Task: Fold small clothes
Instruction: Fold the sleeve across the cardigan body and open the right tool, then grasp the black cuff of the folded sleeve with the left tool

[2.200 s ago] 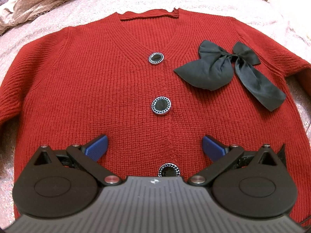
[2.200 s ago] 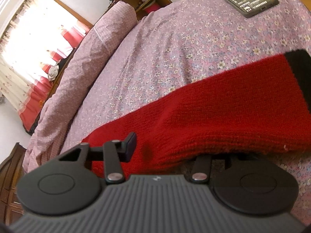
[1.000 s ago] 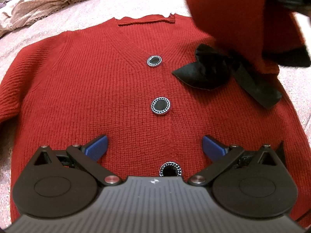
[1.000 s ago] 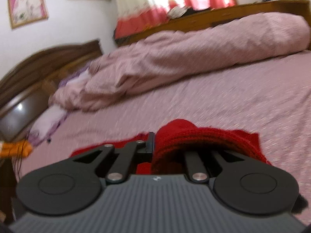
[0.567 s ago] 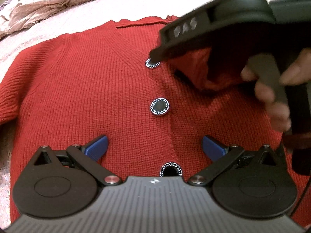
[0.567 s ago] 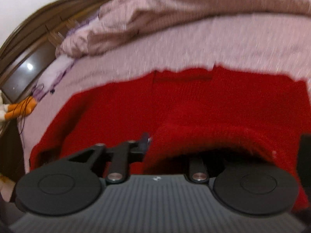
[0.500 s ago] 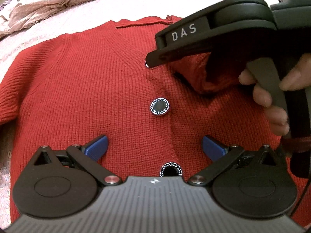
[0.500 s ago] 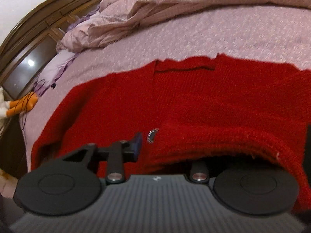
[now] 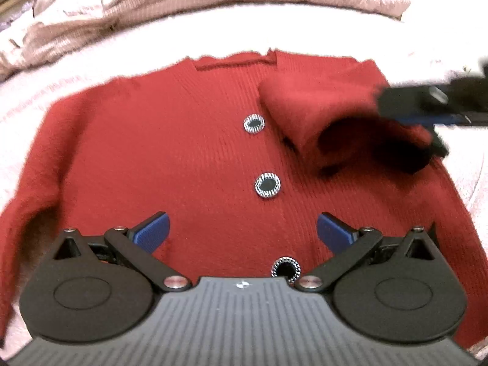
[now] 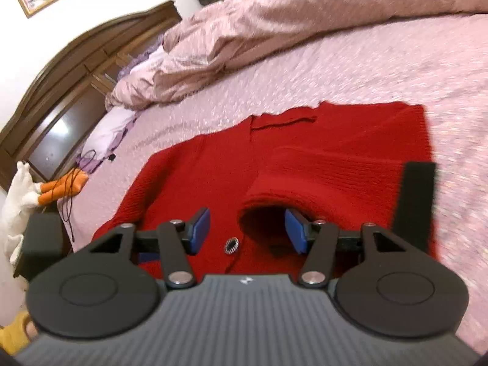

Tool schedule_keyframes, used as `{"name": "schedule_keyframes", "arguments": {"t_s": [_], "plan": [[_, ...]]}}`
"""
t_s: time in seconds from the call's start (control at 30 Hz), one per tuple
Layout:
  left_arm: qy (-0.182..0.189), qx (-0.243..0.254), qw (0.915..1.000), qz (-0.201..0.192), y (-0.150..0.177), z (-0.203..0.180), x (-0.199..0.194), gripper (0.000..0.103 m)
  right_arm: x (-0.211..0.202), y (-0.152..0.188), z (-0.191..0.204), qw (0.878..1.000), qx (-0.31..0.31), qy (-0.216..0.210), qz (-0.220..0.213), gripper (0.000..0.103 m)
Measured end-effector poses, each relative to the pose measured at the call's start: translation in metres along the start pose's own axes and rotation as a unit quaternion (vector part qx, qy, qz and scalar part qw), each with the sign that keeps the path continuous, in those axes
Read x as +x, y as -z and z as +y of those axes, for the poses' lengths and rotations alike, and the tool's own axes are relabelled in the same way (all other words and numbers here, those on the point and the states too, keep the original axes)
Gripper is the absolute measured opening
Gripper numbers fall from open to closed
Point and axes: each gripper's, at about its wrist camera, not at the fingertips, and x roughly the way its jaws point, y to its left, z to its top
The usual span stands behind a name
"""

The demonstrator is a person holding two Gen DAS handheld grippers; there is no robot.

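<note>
One sleeve folded: right gripper [image 10: 247,230] just let go of red knit cardigan [image 9: 170,152] sleeve [image 9: 308,106], jaws now wide, empty. Left gripper [image 9: 242,233] wide open, holding nothing; other sleeve likely next.

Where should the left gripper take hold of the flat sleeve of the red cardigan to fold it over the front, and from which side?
Probably at the outer end of the flat sleeve, which still lies spread on the bed at the cardigan's left edge. The open left gripper should come from the outside, one finger sliding under the sleeve edge. The cuff itself is not clearly shown.
</note>
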Motion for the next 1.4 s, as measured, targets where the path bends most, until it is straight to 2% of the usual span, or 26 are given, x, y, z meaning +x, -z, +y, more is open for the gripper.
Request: {"name": "schedule_keyframes", "arguments": {"t_s": [0.2, 0.4, 0.63, 0.83, 0.9, 0.97, 1.0, 1.07, 1.17, 1.27, 1.4], "plan": [[-0.013, 0.026, 0.9987, -0.042, -0.019, -0.008, -0.026, 0.103, -0.045, 0.023, -0.024, 0.998, 0.034, 0.042, -0.037, 0.058], [-0.015, 0.095, 0.9933, -0.065, -0.032, -0.046, -0.025, 0.103, -0.045, 0.051, -0.048, 0.991, 0.055, 0.12, -0.025, 0.06], [-0.023, 0.167, 0.9827, -0.077, -0.035, -0.09, -0.001, 0.103, -0.041, 0.072, -0.06, 0.986, 0.074, 0.15, -0.026, 0.06], [-0.038, 0.222, 0.9693, -0.098, -0.04, -0.114, 0.027, 0.101, -0.038, 0.081, -0.067, 0.985, 0.094, 0.14, -0.023, 0.059], [-0.037, 0.229, 0.9672, -0.103, -0.041, -0.118, 0.034, 0.091, -0.036, 0.082, -0.068, 0.986, 0.096, 0.137, -0.022, 0.059], [-0.027, 0.226, 0.9681, -0.105, -0.044, -0.118, 0.038, 0.074, -0.033, 0.083, -0.068, 0.986, 0.094, 0.138, -0.022, 0.059], [-0.018, 0.222, 0.9692, -0.106, -0.045, -0.118, 0.039, 0.069, -0.033, 0.084, -0.069, 0.986, 0.094, 0.138, -0.022, 0.059], [0.0, 0.207, 0.9725, -0.107, -0.047, -0.114, 0.038, 0.046, -0.032, 0.084, -0.069, 0.986, 0.095, 0.137, -0.022, 0.059], [0.008, 0.173, 0.9786, -0.111, -0.051, -0.104, 0.034, 0.03, -0.031, 0.086, -0.071, 0.986, 0.098, 0.134, -0.025, 0.059], [0.007, 0.127, 0.9845, -0.12, -0.053, -0.089, 0.025, 0.027, -0.03, 0.086, -0.071, 0.986, 0.095, 0.134, -0.025, 0.059], [-0.022, 0.064, 0.9895, -0.128, -0.054, -0.062, 0.016, 0.027, -0.03, 0.087, -0.071, 0.986, 0.095, 0.134, -0.026, 0.059]]}}
